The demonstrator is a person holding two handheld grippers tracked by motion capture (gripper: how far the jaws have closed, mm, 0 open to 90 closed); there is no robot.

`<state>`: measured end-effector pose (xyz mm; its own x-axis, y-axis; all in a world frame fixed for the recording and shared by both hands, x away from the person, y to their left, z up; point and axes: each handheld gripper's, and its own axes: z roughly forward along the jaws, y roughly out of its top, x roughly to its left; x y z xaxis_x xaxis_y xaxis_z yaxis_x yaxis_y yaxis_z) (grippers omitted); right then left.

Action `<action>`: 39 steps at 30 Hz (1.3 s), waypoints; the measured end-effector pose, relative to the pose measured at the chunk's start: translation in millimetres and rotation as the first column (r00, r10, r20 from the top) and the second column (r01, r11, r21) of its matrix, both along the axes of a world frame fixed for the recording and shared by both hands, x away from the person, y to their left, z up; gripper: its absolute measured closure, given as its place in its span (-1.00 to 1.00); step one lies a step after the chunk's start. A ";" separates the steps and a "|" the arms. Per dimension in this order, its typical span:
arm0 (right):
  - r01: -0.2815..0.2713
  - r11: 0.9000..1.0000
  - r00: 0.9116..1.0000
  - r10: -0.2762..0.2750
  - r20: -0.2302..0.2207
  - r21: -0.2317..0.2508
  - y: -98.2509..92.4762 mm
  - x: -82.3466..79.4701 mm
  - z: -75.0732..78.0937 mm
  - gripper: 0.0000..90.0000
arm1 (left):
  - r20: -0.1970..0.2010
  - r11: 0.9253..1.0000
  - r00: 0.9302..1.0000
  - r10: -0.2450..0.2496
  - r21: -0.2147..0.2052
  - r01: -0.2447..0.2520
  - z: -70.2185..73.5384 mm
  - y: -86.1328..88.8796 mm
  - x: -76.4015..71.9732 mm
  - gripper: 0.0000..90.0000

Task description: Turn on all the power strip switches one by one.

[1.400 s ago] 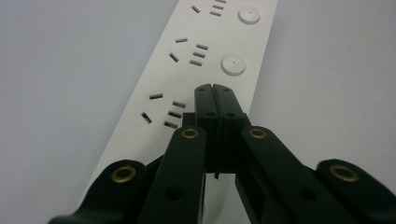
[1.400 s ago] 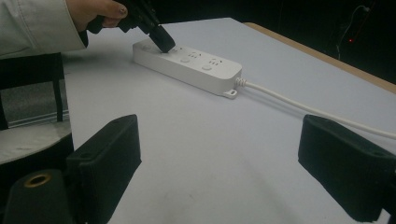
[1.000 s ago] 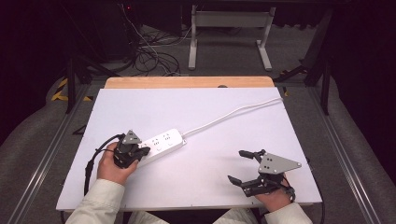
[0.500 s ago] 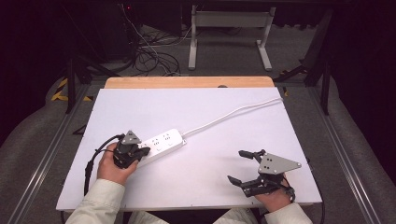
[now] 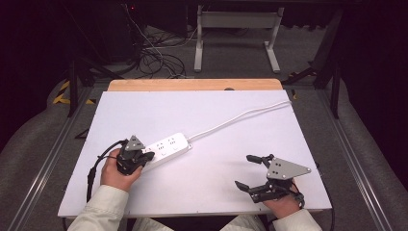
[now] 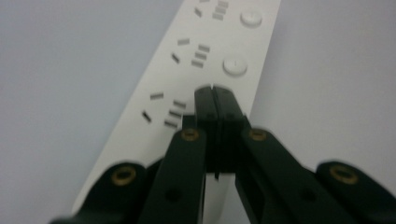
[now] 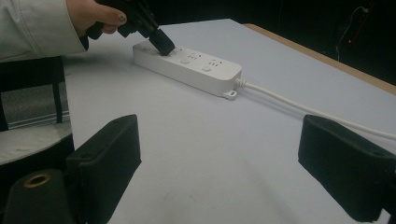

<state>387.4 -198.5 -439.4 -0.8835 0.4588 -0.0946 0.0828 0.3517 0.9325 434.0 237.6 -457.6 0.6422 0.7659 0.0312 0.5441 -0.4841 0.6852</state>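
1. You are holding the left gripper [image 5: 144, 156] with its two black jaws pressed together, nothing between them, and its tip is resting on the top face of the long white plastic power strip [image 5: 168, 147]. The left gripper view shows that tip [image 6: 214, 93] sitting just beside a row of round white switch buttons [image 6: 235, 66].
2. The power strip is lying on the near left part of the white rectangular table top [image 5: 202, 110], and its white cable [image 5: 240, 116] is running away to the far right edge.
3. Nothing is changing against the views from a second ago: the strip, the cable and both grippers are keeping the same places. Treat this as a held press, or a pause on the switch nearest the strip's near end; whether that switch is toggling cannot be told.
4. You are keeping the right gripper [image 5: 252, 172] well apart from the strip, at the near right, jaws spread wide and empty.
5. The right gripper view confirms the contact: the left gripper [image 7: 161, 44] is bearing down on the strip [image 7: 196, 67].
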 end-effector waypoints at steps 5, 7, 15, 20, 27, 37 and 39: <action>0.001 1.000 1.000 -0.001 0.000 0.003 0.2 0.6 0.0 -0.71 | 0.035 0.998 0.999 -0.004 -0.058 0.006 19.3 -1.3 -3.1 1.00; 0.001 1.000 1.000 -0.001 -0.001 0.000 0.3 0.7 -0.2 -0.71 | 0.028 0.998 1.000 -0.009 -0.068 0.011 21.0 -1.3 -3.2 1.00; 0.002 1.000 1.000 -0.002 -0.003 0.000 0.1 0.5 -0.3 -0.71 | 0.023 0.997 1.000 -0.011 -0.070 0.013 22.0 -2.7 -1.8 1.00; 0.002 1.000 1.000 -0.002 -0.006 -0.002 0.4 0.9 -0.7 -0.71 | 0.013 0.997 0.999 -0.034 -0.075 0.035 20.8 -13.2 3.8 1.00; 0.001 1.000 1.000 -0.001 -0.005 0.000 0.0 1.0 -0.8 -0.71 | 0.003 0.997 0.999 -0.051 -0.055 0.051 15.2 -28.9 14.0 1.00; 0.000 1.000 1.000 0.000 -0.004 -0.003 -0.3 0.8 -0.6 -0.71 | -0.006 0.999 0.999 -0.032 -0.043 0.031 6.9 -31.0 20.9 1.00; 0.000 1.000 1.000 0.000 -0.005 -0.003 -0.2 0.8 -0.7 -0.71 | -0.004 0.999 1.000 -0.031 -0.041 0.030 5.4 -30.6 21.3 1.00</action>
